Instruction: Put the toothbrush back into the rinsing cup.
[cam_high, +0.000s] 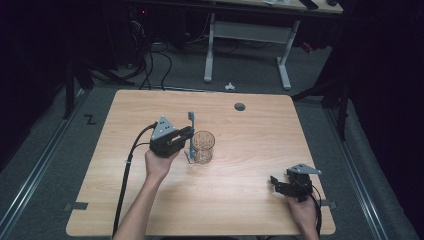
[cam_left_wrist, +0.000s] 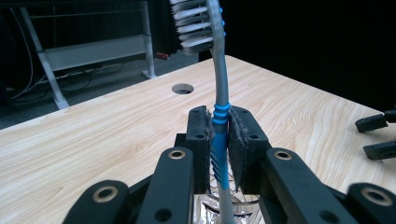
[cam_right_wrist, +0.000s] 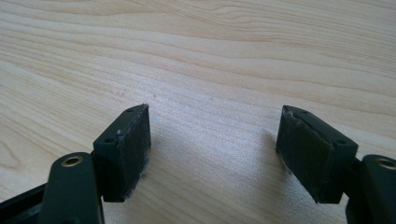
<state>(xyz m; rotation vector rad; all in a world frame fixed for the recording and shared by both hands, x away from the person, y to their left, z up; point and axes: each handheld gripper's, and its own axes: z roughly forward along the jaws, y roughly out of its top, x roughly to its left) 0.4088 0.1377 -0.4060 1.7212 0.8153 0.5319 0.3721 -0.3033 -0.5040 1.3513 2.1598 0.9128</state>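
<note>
The left gripper (cam_left_wrist: 220, 140) is clamped on the toothbrush (cam_left_wrist: 219, 116) handle, bristles up, the brush held upright just beside the glass (cam_high: 203, 146) near the table (cam_high: 240, 200) centre. The right gripper (cam_right_wrist: 215, 154) rests well apart at the table's near right; its jaws stand wide apart over bare wood.

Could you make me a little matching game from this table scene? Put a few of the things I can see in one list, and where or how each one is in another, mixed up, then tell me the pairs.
Things:
1. toothbrush
2. glass cup
3. left gripper
4. right gripper

States:
A. jaws apart, nothing between them, low over bare wood near the table's right front corner
B. clear and patterned, standing on the table just right of the toothbrush
C. upright, bristles on top, blue-ribbed grey handle
D. jaws clamped on the handle

Pairs: 1-C, 2-B, 3-D, 4-A
</note>
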